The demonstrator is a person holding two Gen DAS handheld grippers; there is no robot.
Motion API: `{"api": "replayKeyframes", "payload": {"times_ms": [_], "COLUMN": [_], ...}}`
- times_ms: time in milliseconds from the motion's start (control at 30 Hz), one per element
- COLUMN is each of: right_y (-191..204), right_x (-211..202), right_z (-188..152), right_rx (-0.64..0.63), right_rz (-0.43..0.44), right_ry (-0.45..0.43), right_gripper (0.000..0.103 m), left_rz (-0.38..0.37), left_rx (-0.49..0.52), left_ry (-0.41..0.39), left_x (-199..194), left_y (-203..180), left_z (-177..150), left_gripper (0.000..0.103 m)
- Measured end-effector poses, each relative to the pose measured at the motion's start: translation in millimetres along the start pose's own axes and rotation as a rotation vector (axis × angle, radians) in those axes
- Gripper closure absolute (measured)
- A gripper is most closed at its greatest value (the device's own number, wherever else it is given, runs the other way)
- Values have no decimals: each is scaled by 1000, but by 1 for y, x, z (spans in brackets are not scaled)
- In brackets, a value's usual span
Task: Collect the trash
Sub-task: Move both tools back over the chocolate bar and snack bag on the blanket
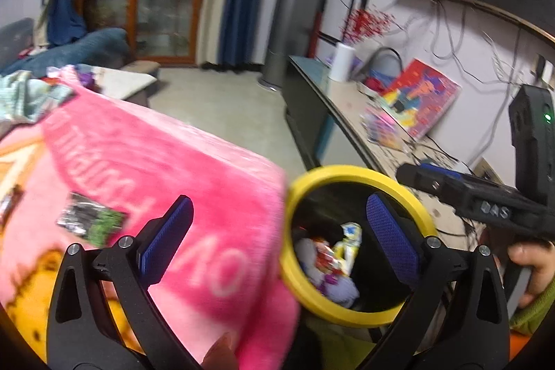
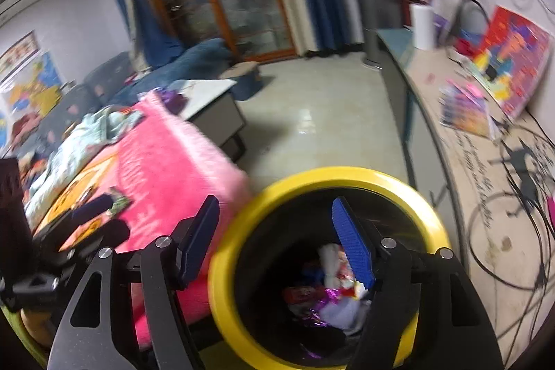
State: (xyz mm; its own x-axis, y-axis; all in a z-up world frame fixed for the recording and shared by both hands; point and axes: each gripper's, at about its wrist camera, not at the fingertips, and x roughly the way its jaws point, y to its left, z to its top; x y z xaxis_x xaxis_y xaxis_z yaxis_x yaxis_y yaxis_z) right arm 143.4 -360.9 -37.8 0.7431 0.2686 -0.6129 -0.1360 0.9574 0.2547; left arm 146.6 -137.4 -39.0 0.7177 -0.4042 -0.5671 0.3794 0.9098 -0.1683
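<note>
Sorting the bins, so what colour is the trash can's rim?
Yellow; the trash can rim shows best in the right wrist view.

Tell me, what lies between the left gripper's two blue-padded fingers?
In the left wrist view, between the left gripper fingers lie the pink fluffy blanket's corner and the yellow-rimmed black trash bin's near rim.

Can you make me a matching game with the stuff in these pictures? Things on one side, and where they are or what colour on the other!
Things:
1. bin rim
2. blanket
3. paper roll
4. wrapper

Descriptions:
A. pink, fluffy, with white letters
B. lying on the blanket, dark and shiny with green
C. yellow, round, with trash inside below it
D. white, standing upright on the long counter by the wall

Pairs: 1-C, 2-A, 3-D, 4-B
</note>
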Motion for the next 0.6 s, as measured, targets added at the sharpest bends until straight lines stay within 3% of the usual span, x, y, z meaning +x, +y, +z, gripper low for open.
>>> {"api": "replayKeyframes", "payload": {"times_ms": [600], "right_y": [106], "right_x": [32], "right_z": [11], "right_rx": [-185], "right_rz": [165], "right_ry": [31], "right_gripper": [37], "left_rz": [207], "left_rx": [-126], "left_ry": [-144], "left_x": [-60], "left_y": [91], "left_z": [9], "left_gripper": [11]}}
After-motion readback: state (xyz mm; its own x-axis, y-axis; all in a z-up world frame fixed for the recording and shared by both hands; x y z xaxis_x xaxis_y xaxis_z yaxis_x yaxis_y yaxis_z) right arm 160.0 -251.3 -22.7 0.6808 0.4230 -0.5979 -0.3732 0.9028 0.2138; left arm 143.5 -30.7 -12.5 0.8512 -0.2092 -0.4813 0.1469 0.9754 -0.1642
